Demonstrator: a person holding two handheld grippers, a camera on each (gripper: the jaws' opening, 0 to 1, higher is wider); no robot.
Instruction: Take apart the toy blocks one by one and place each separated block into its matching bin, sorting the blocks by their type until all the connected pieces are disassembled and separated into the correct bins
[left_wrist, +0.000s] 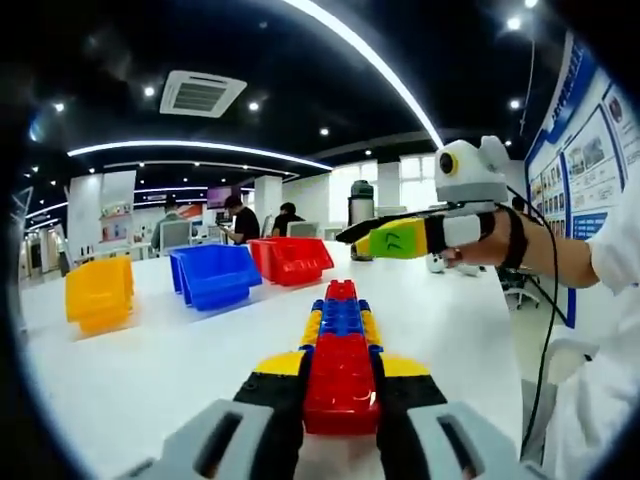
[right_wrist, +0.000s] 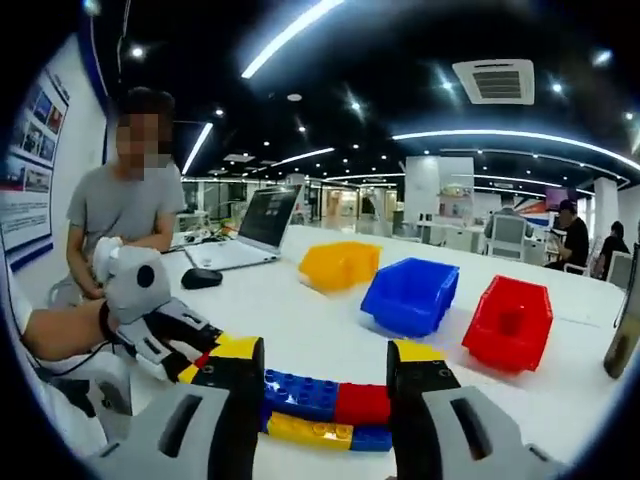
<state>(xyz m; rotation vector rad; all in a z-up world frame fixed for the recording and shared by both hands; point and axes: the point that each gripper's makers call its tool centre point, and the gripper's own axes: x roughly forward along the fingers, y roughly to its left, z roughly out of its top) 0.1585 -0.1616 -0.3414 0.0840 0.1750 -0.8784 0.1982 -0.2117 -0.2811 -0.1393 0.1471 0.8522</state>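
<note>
The left gripper (left_wrist: 340, 400) clamps the near red end of the block stick (left_wrist: 341, 340); the stick's long axis runs straight out from its jaws, above the table (left_wrist: 150, 370); the right gripper (right_wrist: 325, 400) stands spread, jaws either side of the stick (right_wrist: 325, 410), crosswise to it, nothing gripped; beyond wait the yellow bin (right_wrist: 338, 265), blue bin (right_wrist: 412, 295) and red bin (right_wrist: 510, 322).

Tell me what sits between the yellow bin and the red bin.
The blue bin sits between the yellow bin and the red bin in the row on the white table, as the right gripper view shows.
</note>
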